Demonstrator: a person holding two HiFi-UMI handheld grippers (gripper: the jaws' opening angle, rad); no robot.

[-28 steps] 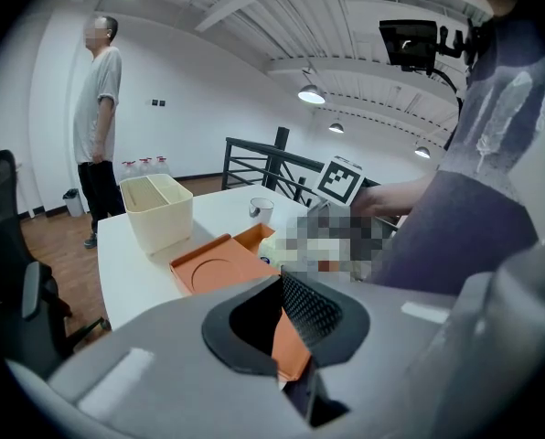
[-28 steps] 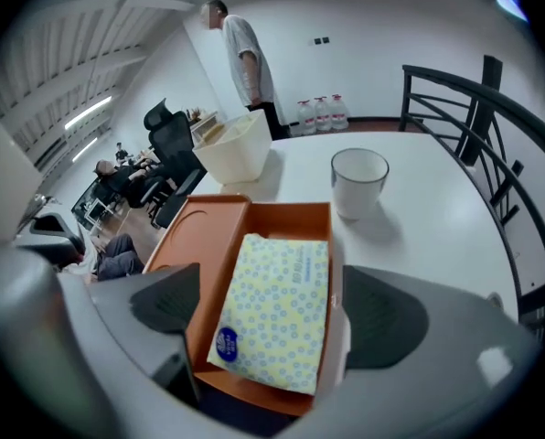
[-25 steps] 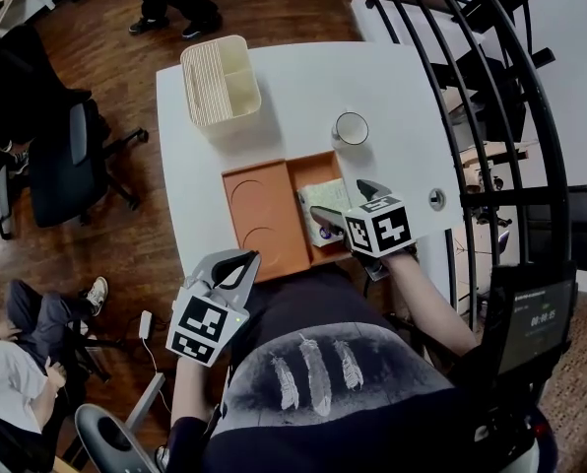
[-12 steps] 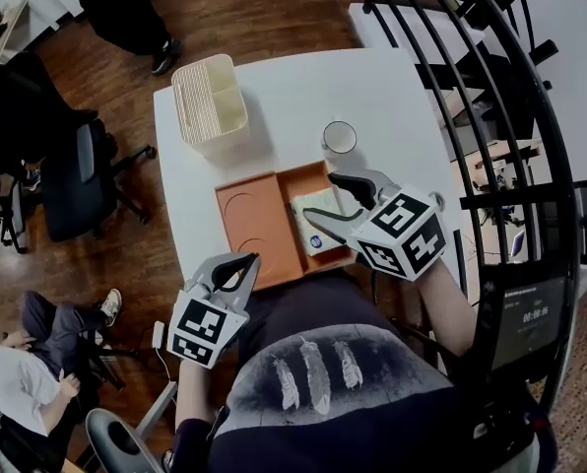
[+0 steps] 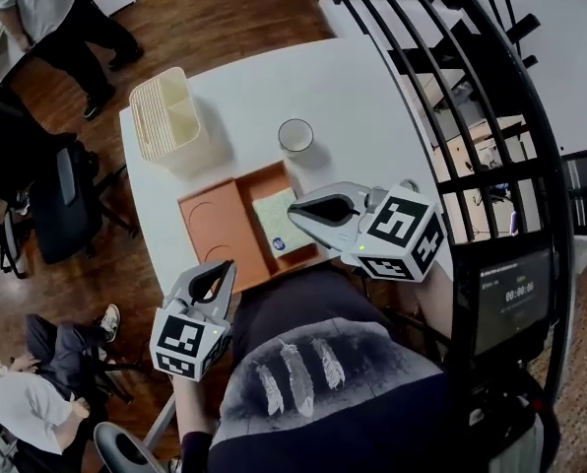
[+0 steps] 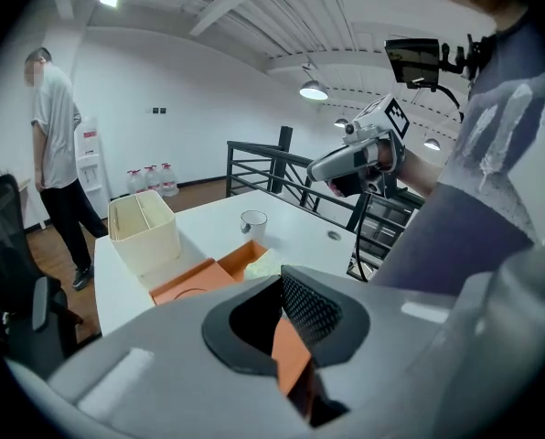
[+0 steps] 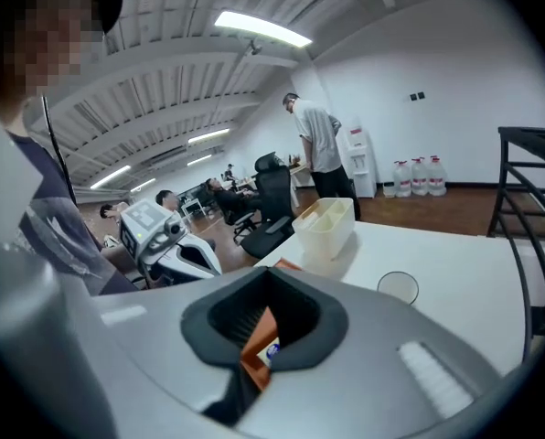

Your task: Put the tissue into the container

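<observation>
R gripper [image 5: 303,213]: your jaws went from wide open to clenched on nothing and lifted. Tissue pack [image 5: 274,221] sits just below them in orange tray [image 5: 213,233]. L gripper [image 5: 218,270] clenched, empty. Looks like a missed grab; container [image 5: 165,116] well ahead-left. Redo pick.

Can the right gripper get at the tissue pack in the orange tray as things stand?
Probably yes. The tissue pack lies uncovered in the tray, and the right gripper hangs close above it with nothing between. Its jaws are shut and empty, so they must open first.
</observation>
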